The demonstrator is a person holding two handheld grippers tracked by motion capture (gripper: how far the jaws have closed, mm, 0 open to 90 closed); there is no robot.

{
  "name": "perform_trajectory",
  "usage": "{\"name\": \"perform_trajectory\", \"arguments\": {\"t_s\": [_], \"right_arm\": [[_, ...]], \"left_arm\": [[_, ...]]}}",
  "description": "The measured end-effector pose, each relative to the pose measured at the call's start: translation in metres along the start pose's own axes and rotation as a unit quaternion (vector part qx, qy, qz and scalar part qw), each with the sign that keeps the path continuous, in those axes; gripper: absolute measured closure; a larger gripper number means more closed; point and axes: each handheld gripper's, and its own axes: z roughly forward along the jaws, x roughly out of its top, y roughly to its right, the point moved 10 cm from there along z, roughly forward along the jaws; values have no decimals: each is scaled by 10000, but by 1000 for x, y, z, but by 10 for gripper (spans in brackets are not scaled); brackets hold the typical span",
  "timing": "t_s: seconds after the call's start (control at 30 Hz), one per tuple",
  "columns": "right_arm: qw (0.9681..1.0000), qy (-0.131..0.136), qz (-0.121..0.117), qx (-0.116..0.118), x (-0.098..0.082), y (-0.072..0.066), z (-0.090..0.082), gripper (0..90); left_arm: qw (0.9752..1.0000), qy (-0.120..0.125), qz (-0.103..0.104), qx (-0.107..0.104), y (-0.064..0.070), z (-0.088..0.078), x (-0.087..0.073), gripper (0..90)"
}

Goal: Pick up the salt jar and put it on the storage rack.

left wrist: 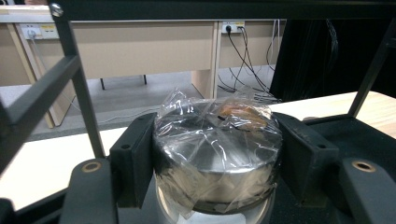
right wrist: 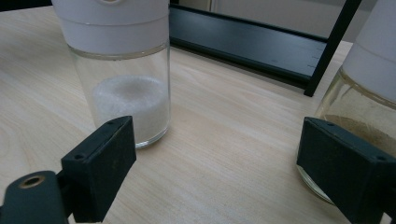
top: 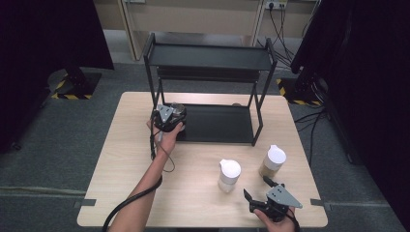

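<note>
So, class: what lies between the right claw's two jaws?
Nothing but bare tabletop, as the right gripper view shows: the right claw stands open, the white-powder jar and brown-powder jar just beyond.

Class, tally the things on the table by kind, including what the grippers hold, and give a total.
Glass jars with white lids: 2, one with white powder, one with brown powder
Plastic-wrapped metal tin, held in the left gripper: 1
Black shelf rack: 1
Total: 4
</note>
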Motion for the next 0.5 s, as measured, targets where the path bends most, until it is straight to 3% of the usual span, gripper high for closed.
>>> {"name": "perform_trajectory", "arguments": {"t_s": [0.5], "right_arm": [[10000,7,-14,25,0,-1,0,119]], "left_arm": [[10000,4,-63,-40,8,9,-7,344]]}}
